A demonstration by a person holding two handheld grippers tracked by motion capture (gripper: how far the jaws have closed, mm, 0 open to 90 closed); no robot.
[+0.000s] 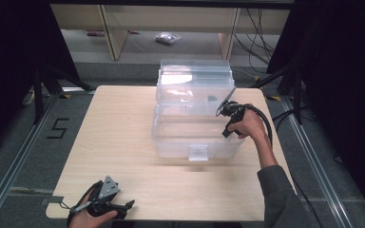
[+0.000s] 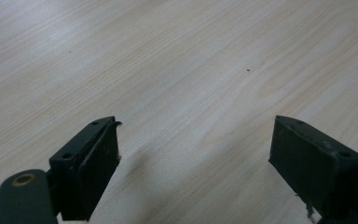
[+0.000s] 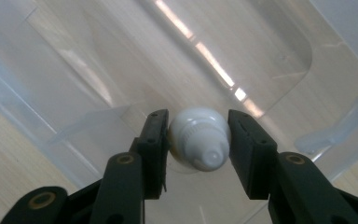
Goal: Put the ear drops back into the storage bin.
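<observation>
Jaws of the right gripper clamp one white rounded plastic cap over one clear plastic storage box. The left gripper rests on the pale wooden table, jaws wide and empty.

White ridged cap clamped over clear bin.

table: pale matt wood | box: clear glossy plastic | bottle: smooth white plastic

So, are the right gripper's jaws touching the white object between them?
Touching. In the right gripper view, both jaws of the right gripper press against the white object, with no gap either side.
</observation>
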